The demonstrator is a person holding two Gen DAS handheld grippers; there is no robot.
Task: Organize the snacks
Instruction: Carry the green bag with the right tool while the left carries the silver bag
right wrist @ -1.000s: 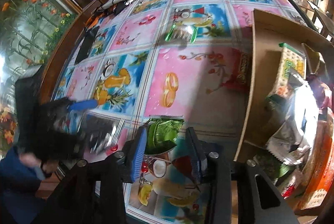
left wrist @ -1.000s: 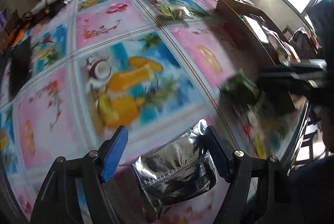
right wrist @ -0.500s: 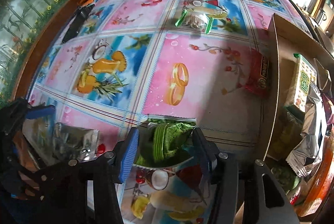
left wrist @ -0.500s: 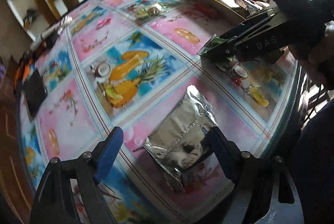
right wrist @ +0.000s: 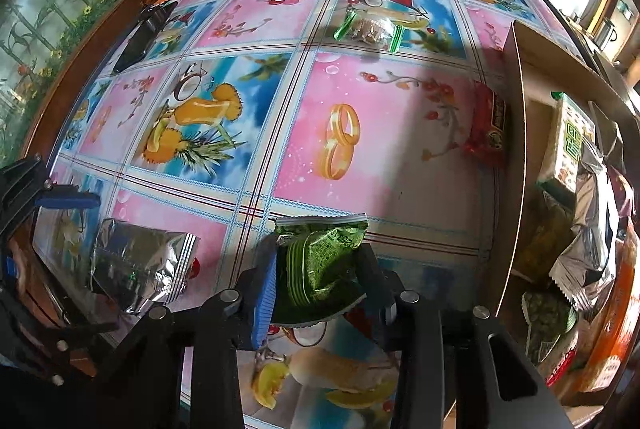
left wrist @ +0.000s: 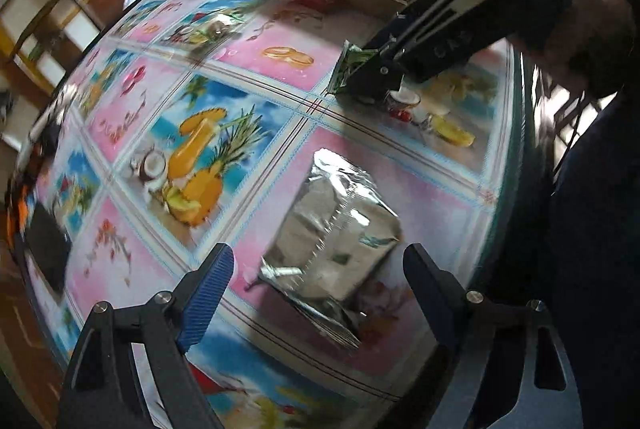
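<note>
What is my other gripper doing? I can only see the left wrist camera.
Observer: The right gripper has just been closing; its pads pinch the green packet between them.
Operator: What's next to the box?
Observer: A red packet lies against the outside of the cardboard box wall.
Operator: Anything further away?
Observer: A clear packet with green ends lies by itself.

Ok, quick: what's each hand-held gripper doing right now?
Left hand-held gripper: open, straddling the crinkled silver foil pouch, not gripping it.
Right hand-held gripper: closed on the green plastic snack packet.
</note>
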